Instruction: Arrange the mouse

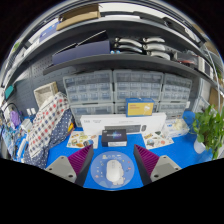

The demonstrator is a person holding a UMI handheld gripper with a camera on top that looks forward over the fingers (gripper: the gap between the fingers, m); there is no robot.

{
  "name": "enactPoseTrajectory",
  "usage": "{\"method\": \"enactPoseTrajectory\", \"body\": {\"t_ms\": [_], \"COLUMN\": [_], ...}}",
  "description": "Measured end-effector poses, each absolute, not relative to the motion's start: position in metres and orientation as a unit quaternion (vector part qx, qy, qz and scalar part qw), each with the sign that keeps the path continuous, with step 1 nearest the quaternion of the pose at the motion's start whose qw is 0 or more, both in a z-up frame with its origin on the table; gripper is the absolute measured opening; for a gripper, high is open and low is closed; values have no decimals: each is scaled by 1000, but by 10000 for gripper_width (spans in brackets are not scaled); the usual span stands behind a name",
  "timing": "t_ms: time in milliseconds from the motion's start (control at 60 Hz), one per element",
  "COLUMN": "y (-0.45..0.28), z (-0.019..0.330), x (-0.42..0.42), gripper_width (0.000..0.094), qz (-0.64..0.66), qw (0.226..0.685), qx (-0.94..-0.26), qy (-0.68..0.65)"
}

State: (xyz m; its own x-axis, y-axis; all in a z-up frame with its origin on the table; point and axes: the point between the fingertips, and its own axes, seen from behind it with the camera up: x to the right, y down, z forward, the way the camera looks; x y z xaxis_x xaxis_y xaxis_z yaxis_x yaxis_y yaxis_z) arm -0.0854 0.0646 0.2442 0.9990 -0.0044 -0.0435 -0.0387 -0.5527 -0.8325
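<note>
Between the gripper's [113,163] spread fingers, a white mouse [115,172] rests on a round blue mat [97,170].

White mouse [115,172] on round blue mat [100,168], lying between parted tongs [113,160] on blue worktop [180,150]; keyboard [120,123], drawer cabinets [125,90] and potted plant [209,125] beyond.

White mouse [115,173]: small, rounded, lying flat at centre of round blue mouse pad [101,178] with white markings. Pad flat on blue table top. Mouse between gripper [113,156] fingers, gap either side, pink pads apart; long axis roughly along fingers.
</note>
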Motion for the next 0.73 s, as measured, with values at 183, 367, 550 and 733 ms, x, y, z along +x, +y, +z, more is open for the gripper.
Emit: {"method": "enactPoseTrajectory", "body": {"t_ms": [183,367,550,733], "y": [52,43,36,33], "z": [244,232,223,222], "x": [-82,-86,-90,-93], "gripper_width": [815,812,811,811], "qz": [18,16,12,9], "qw": [472,464,456,456], "qx": [-881,-886,-890,-890], "qy": [8,3,1,2]}}
